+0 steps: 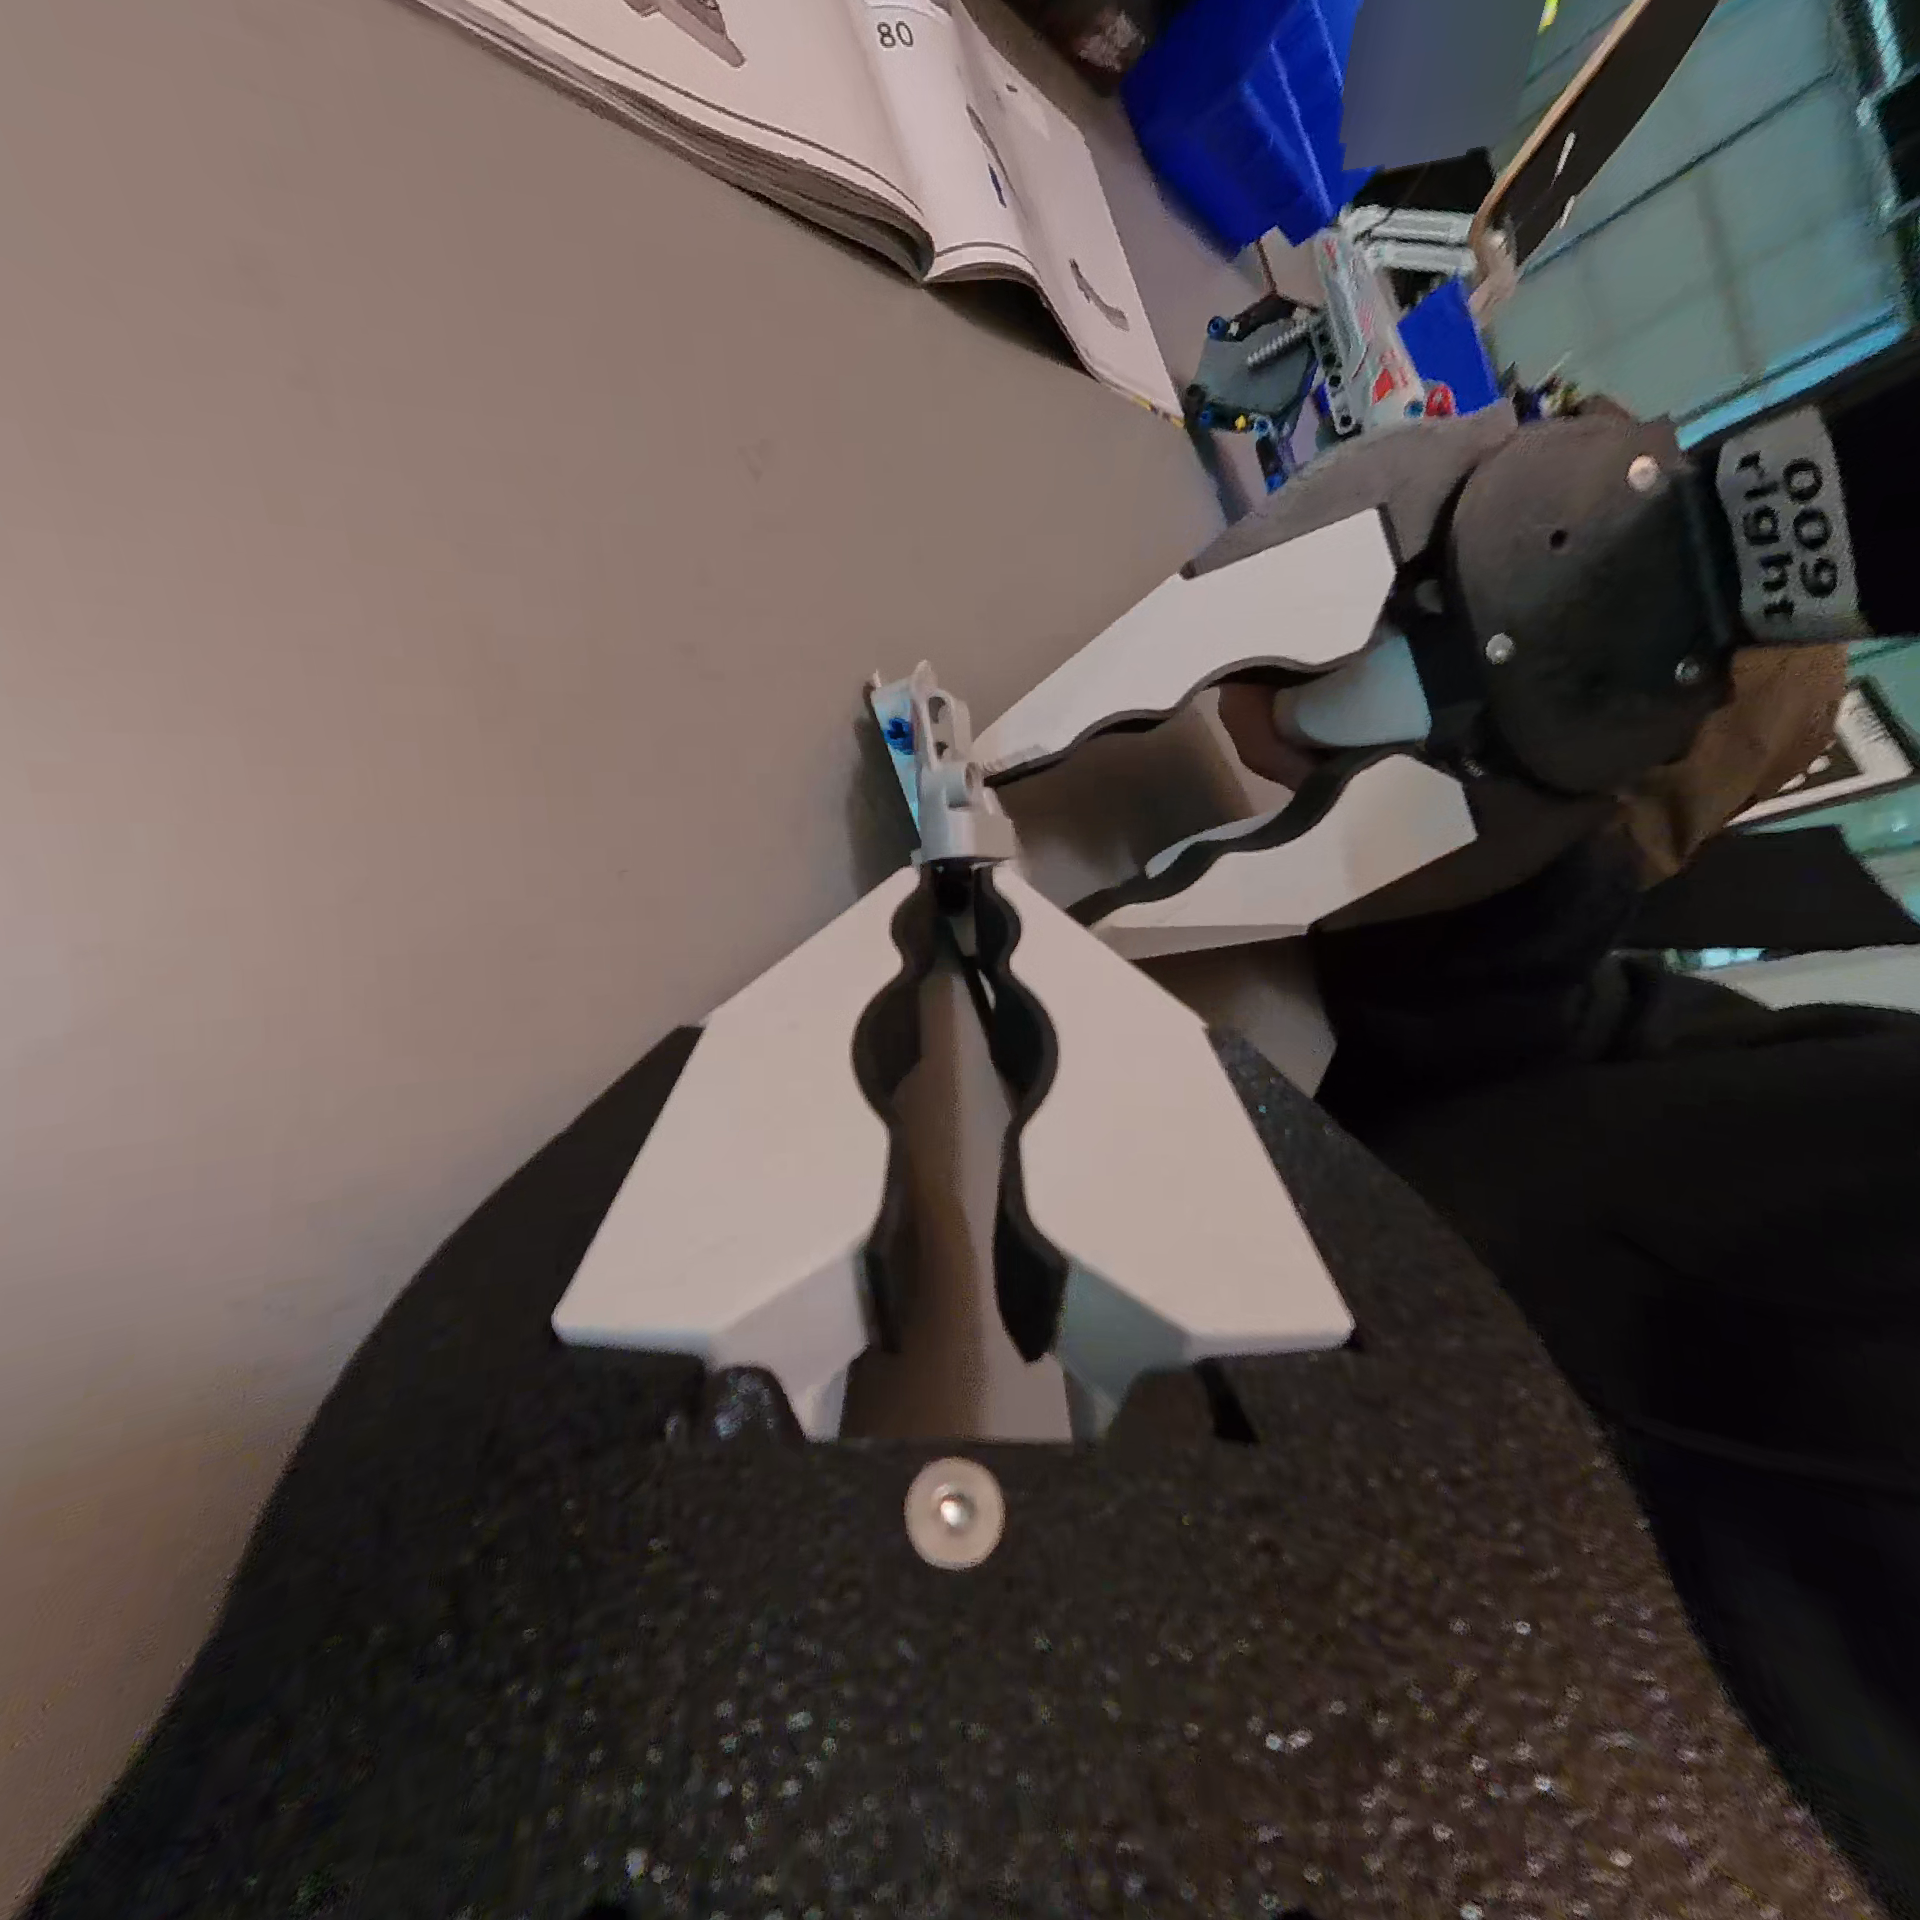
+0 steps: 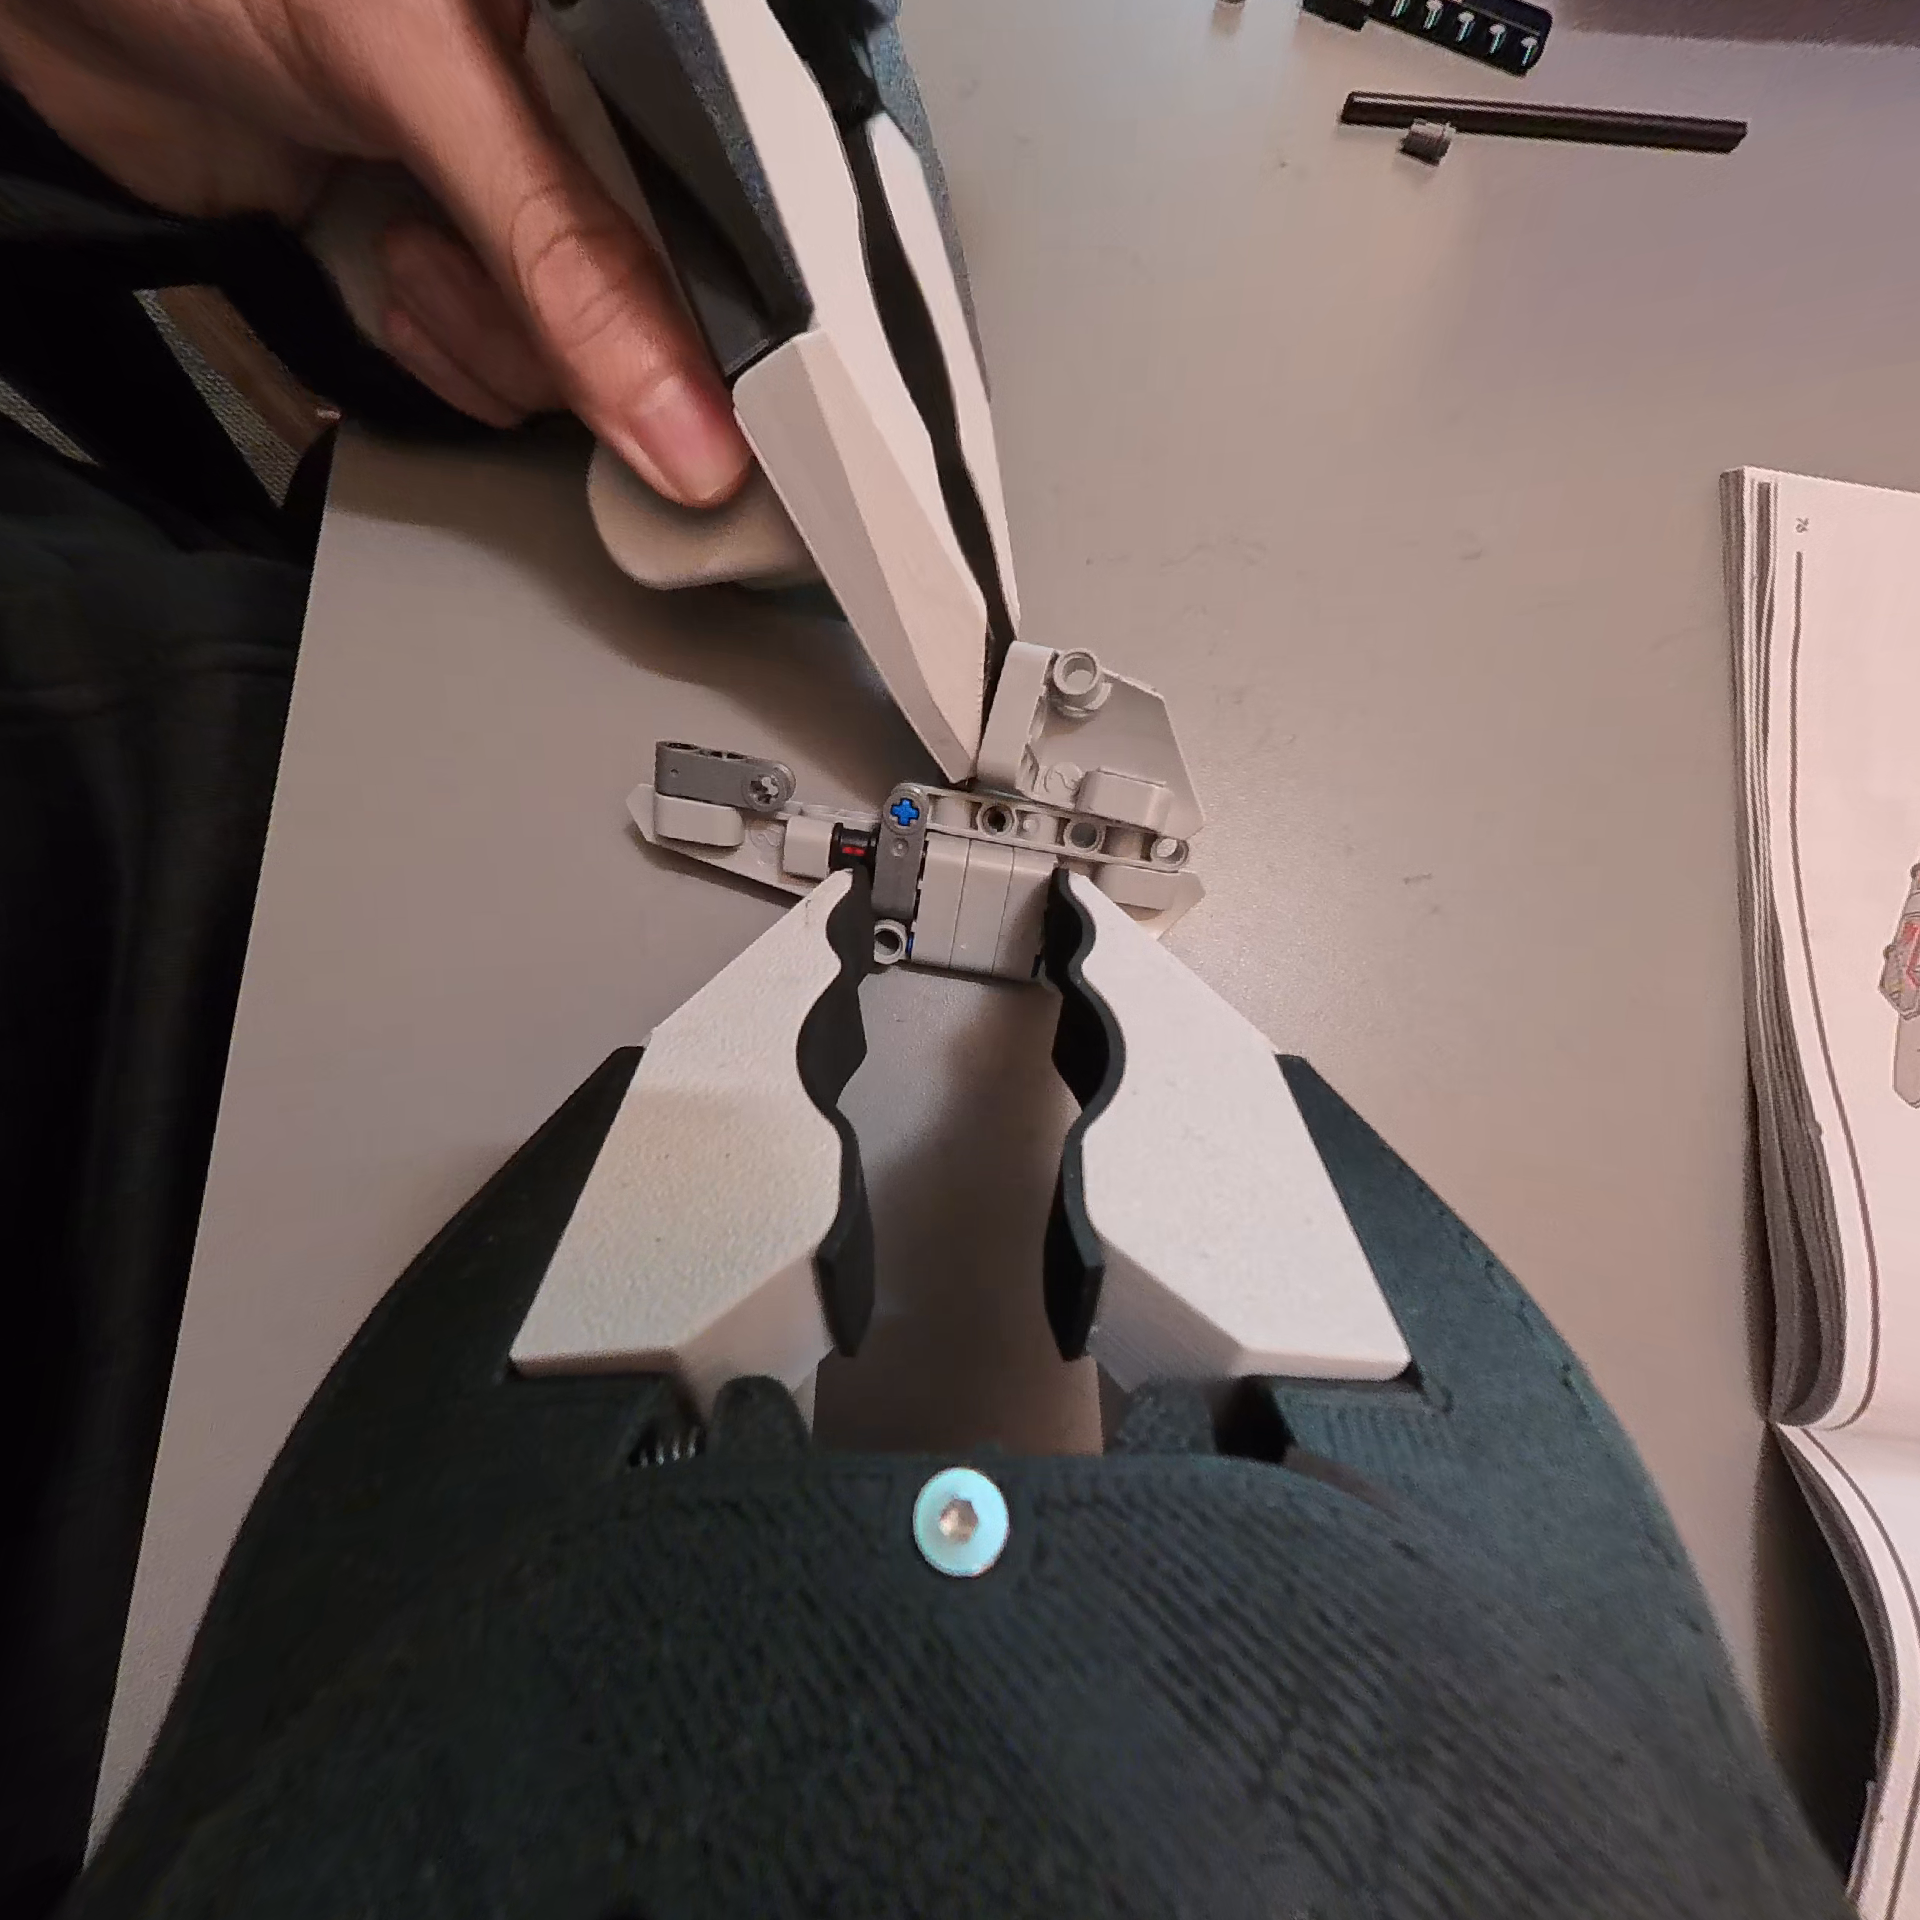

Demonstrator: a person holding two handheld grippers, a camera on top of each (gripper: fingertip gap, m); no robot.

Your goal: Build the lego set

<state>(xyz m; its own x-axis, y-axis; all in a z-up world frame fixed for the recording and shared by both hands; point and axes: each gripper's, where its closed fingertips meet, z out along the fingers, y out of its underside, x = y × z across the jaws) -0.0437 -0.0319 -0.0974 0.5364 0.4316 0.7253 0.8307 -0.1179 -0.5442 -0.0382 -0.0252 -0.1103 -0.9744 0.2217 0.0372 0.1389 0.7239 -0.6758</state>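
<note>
A small grey lego sub-assembly point(image 2: 997, 831) with a blue pin lies on the grey table point(image 2: 1351, 416). My right gripper point(image 2: 954, 902) is shut on the assembly's grey block, one finger on each side. My left gripper point(image 2: 982, 722) comes in from above and is shut on a light grey angled panel piece point(image 2: 1091, 727) that touches the top of the assembly. In the left wrist view my left gripper point(image 1: 956, 883) pinches that panel piece point(image 1: 958, 816), the assembly point(image 1: 902, 727) stands edge-on behind it, and my right gripper point(image 1: 1039, 831) reaches in from the right.
An open instruction booklet point(image 2: 1829, 935) lies right of the assembly; it also shows in the left wrist view point(image 1: 935, 166). A black axle point(image 2: 1538, 123) and a black beam point(image 2: 1444, 26) lie far back. Blue bins point(image 1: 1236, 114) and a partly built model point(image 1: 1351, 332) stand behind. The table edge point(image 2: 301, 727) is at left. Only a small space, under 4 cm, lies between the two pairs of fingers.
</note>
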